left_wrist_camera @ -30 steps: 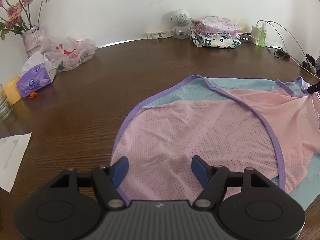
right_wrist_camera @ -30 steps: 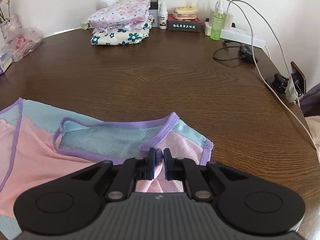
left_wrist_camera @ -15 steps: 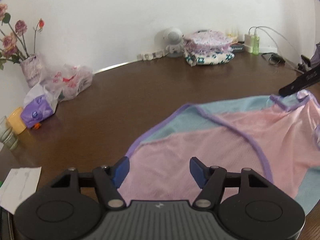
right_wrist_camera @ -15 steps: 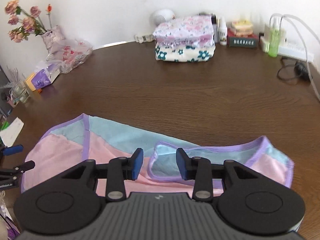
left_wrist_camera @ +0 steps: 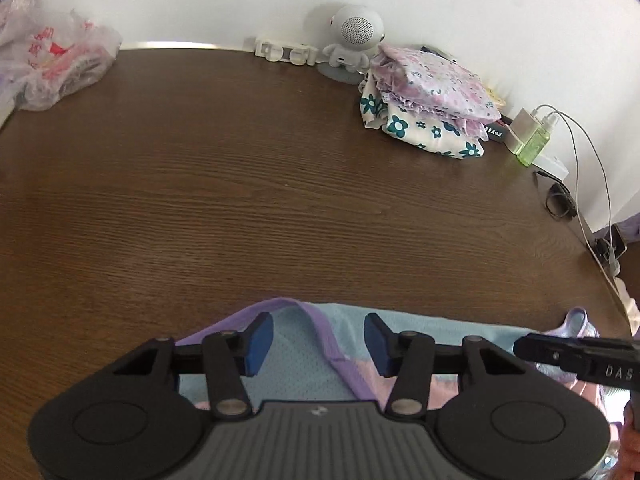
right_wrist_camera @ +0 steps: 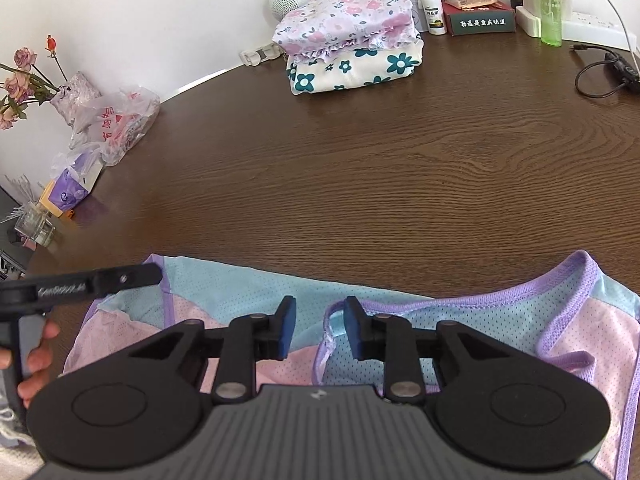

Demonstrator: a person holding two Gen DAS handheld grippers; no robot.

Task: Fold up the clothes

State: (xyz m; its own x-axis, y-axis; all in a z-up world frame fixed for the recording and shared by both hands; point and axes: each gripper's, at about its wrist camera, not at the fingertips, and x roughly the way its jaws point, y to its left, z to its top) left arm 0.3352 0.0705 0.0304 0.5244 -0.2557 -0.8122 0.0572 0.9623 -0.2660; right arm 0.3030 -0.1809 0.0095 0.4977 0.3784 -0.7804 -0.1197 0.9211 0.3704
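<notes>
Your left gripper (left_wrist_camera: 318,340) and right gripper (right_wrist_camera: 318,326) both hang apart over the mesh top (right_wrist_camera: 500,320); only the right view shows the flower vase (right_wrist_camera: 78,88).

Garment (right_wrist_camera: 248,300): pink and light-blue mesh, purple trim. Table (right_wrist_camera: 360,168): dark brown woodgrain. Folded stack (right_wrist_camera: 352,54): pink floral over white with teal flowers.

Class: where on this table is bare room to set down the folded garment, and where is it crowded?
Bare wood runs between the pink-blue garment and the folded floral stack. Crowded: back edge around the charger; left edge by the plastic bag.
</notes>
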